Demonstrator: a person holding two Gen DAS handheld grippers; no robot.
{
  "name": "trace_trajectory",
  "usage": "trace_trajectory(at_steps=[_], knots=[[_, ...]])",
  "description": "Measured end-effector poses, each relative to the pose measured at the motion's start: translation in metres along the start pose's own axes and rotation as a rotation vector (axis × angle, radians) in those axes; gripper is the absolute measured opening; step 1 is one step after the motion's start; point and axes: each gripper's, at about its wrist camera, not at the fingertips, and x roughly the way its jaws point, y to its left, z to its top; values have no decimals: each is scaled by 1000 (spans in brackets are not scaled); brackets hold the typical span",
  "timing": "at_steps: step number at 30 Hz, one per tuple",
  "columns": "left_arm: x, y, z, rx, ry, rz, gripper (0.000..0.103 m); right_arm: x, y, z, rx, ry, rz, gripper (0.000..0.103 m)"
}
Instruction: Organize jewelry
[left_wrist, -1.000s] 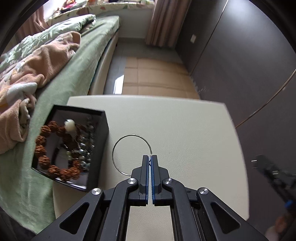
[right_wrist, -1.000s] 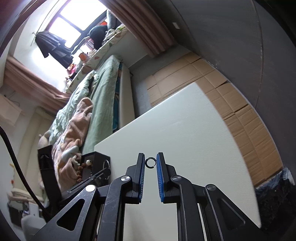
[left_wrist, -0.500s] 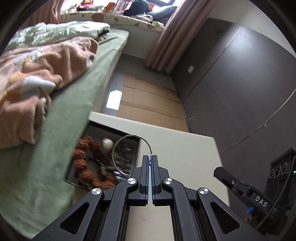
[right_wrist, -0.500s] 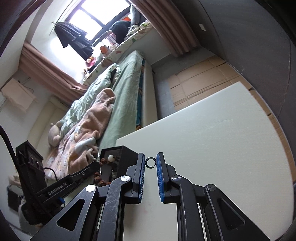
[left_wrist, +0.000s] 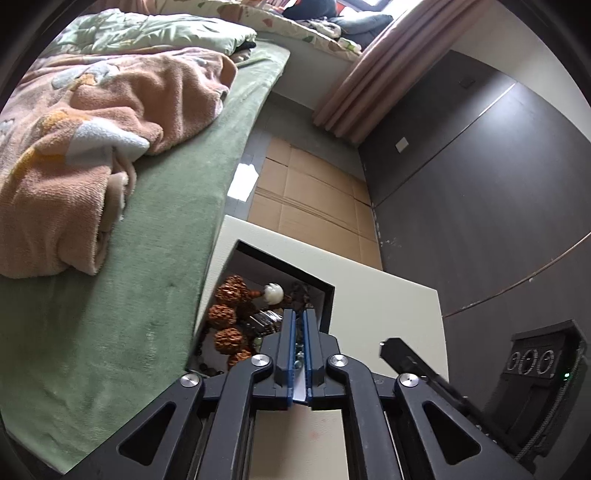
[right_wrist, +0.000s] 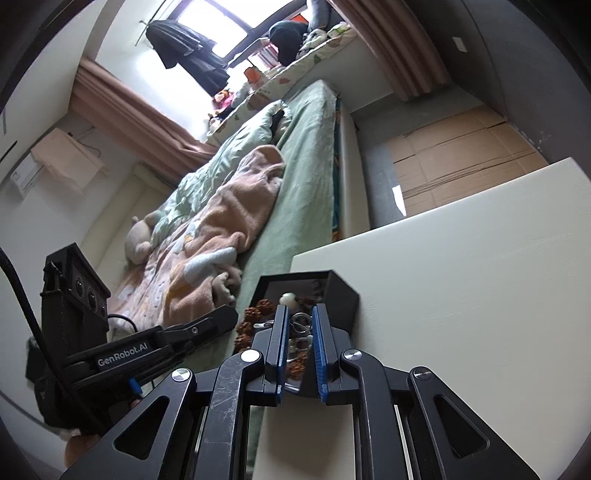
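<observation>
Hovering over the black jewelry box (left_wrist: 328, 295) on the desk (left_wrist: 388, 306), left gripper (left_wrist: 299, 314) fingers are opening with nothing between; right gripper (right_wrist: 299, 314) fingers pinch a small ring (right_wrist: 300, 318).

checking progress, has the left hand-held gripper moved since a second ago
Yes. The left hand-held gripper went from over the bare table leftward to above the black box.

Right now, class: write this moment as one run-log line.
left gripper: jaws opening, nothing seen between, over black box | right gripper: holds small ring over box | box: bead bracelet inside
</observation>
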Motion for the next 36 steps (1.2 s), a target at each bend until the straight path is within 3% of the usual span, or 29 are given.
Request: trace_trajectory(at_steps=[1,2,3,5,11,12,13,16,18,23,28,36], knots=[[-2,2,1,-3,-1,0,28,4,2,-1,-1,4,7,14],[-5,4,2,-8,-7,1,55,7,3,-1,-1,5,9,14],[-9,6,2,-15,-22,3,71,11,5,-2,-2,8,6,14],[-21,10,4,-18,-72,15,73,18,9,-3,-5,17,7,14],[-37,25,7,-28,-112,76,74,34,18,-5,-11,36,25,15],[-38,27,7,-32,-115,80,74,37,20,-5,-17,57,31,23],[-40,28,6,-35,-117,81,74,41,20,-4,-17,74,31,39],[-42,27,3,-25,-123,85,77,33,19,-7,-15,45,5,59],[-45,25,0,-12,-136,94,85,27,17,-9,-8,42,0,59],[-51,17,-9,25,-171,103,94,6,12,-12,-12,26,-35,59],[-53,9,-19,61,-194,101,102,-20,3,-15,-13,7,-83,73],[-53,-8,-37,177,-207,141,102,-57,-5,-23,-34,-9,-159,91]])
